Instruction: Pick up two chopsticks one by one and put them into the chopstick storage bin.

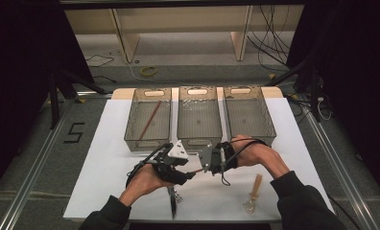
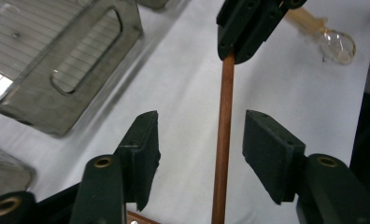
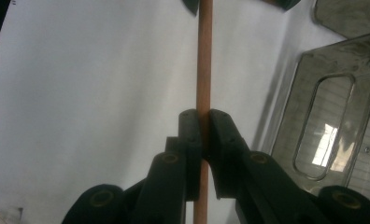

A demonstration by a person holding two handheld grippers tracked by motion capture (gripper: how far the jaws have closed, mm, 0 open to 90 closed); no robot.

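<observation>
The right claw (image 3: 202,128) is pinching a thin brown stick (image 3: 203,60), its jaws pressed against it on both sides. The left claw (image 2: 199,144) is spread, with the stick running between its jaws and touching neither. In the high view both claws meet near the tabletop's (image 1: 106,158) centre, just at 6 o'clock of the middle bin (image 1: 199,136). A clear plastic spoon (image 1: 253,194) lies toward 4 o'clock.
</observation>
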